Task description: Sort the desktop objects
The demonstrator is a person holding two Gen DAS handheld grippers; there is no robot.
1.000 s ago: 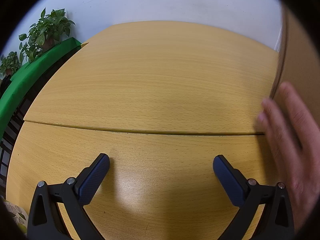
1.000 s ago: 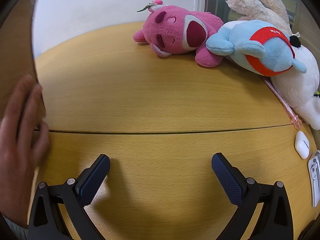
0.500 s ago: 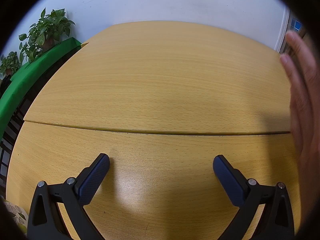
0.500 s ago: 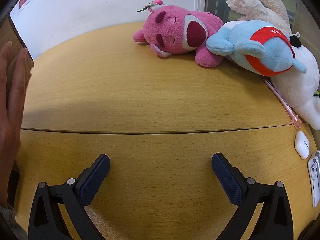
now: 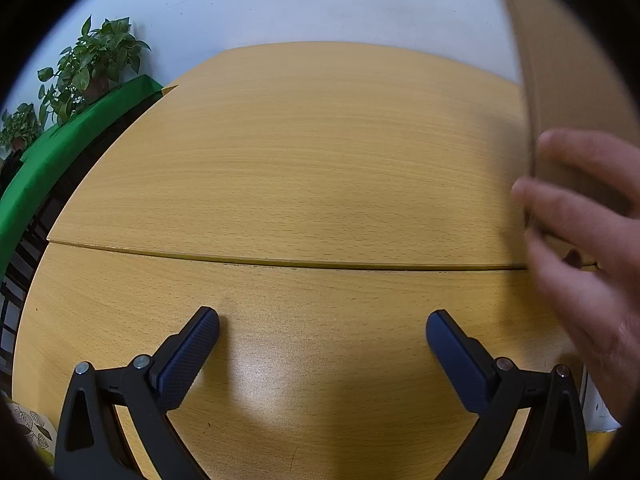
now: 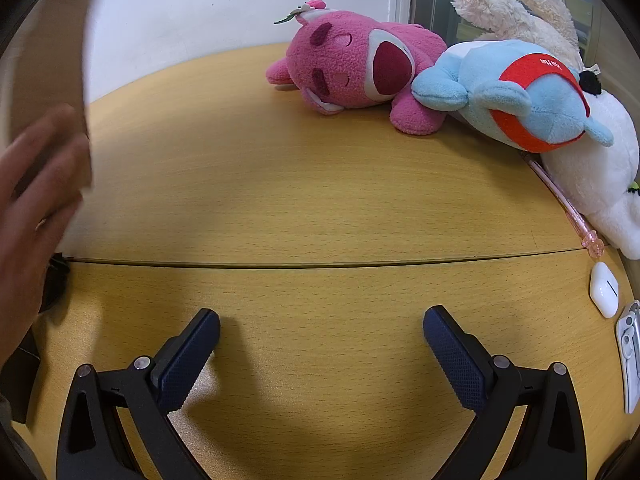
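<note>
Along the far right of the light wooden desk (image 6: 320, 200) lies a cluster of soft toys: a pink plush bear with a dark red open mouth (image 6: 352, 68) lies on its side near the white wall (image 6: 220, 8), touching a light blue plush with a red band (image 6: 520, 96) that leans over it, and both rest against a white and cream plush rabbit (image 6: 596, 160) at the desk's right edge. A thin translucent pink pen (image 6: 564, 204) runs out from under the blue and white toys, its tip near the seam between the two desk panels. Just below that seam sits a small white earbud case (image 6: 605, 289), and beside it at the frame's edge lies a white and grey flat object (image 6: 630, 360), only partly visible. No container shows clearly in either view. The right gripper (image 6: 322, 330) hovers low over the bare near panel, its dark blue padded fingers spread wide with nothing between them. The left gripper (image 5: 323, 334) is likewise spread and empty above its bare patch of desk. Between the two views a bare hand (image 5: 588, 248) presses against a tan flat board (image 5: 572, 80) held upright, blurred. At the far left stand potted green leafy plants (image 5: 88, 68) on a green ledge (image 5: 60, 152).
</note>
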